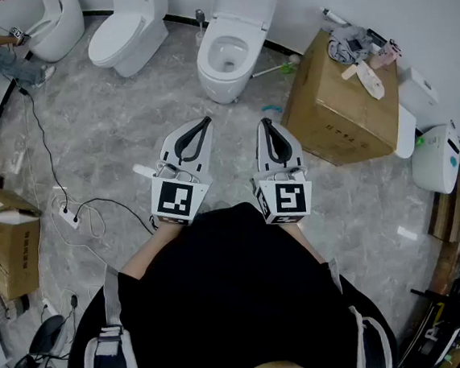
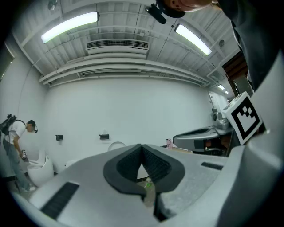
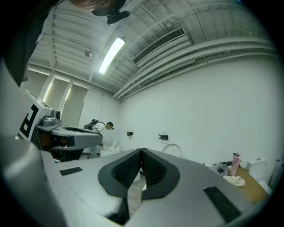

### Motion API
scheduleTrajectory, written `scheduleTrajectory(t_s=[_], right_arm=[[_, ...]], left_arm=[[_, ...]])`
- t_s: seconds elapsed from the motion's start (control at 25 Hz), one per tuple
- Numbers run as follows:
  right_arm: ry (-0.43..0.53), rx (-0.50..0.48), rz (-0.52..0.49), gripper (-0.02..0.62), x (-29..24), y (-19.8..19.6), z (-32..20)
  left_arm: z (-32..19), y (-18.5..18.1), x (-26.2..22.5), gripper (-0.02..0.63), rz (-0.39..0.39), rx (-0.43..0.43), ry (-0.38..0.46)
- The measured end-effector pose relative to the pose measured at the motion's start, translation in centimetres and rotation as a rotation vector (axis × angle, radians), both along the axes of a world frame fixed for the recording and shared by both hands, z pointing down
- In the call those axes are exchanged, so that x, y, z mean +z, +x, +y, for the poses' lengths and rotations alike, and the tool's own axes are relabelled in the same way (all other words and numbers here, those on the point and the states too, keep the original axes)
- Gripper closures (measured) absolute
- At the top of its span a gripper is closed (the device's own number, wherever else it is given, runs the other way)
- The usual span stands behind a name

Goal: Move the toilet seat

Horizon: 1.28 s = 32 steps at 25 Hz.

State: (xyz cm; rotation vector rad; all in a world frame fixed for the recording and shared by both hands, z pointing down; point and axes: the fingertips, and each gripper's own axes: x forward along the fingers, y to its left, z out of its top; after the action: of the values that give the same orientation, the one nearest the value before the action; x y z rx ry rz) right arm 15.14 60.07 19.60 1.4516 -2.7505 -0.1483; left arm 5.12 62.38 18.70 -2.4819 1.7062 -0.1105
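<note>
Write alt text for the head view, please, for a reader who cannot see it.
A person in black holds the left gripper and right gripper, both shut and empty, above a grey floor, pointing toward a white toilet with its lid up. A cardboard box stands at its right, a second toilet at its left.

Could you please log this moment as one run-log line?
stage: pre-approach | left gripper: shut, empty | right gripper: shut, empty | white ceramic toilet: lid up, untouched, ahead of both grippers

No legible txt (print on cardboard box (image 1: 339, 118) too small).
</note>
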Motion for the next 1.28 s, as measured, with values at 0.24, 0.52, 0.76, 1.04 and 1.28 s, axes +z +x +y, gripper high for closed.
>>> scheduleTrajectory(t_s=[0.24, 0.52, 0.76, 1.04, 1.28], right_arm=[[0.001, -0.01, 0.002, 0.572, 0.1, 1.0, -1.3], [-0.007, -0.024, -0.028, 0.572, 0.5, 2.6, -3.1], [-0.029, -0.031, -0.035, 0.572, 1.3, 2.3, -4.8], [-0.039, -0.025, -0.037, 0.572, 1.9, 1.2, -8.1], [-0.032, 0.0, -0.039, 0.572, 1.8, -0.6, -13.4]], left_arm=[[-1.1, 0.9, 0.9, 0.598, 0.04, -0.032, -0.055], [-2.7, 2.9, 0.6, 0.598, 0.011, -0.019, -0.014], [-4.2, 2.3, 1.5, 0.598, 0.035, -0.042, -0.051], [-7.9, 1.1, 1.7, 0.598, 0.026, -0.027, -0.036], [-13.3, -0.8, 1.6, 0.598, 0.018, 0.001, -0.02]])
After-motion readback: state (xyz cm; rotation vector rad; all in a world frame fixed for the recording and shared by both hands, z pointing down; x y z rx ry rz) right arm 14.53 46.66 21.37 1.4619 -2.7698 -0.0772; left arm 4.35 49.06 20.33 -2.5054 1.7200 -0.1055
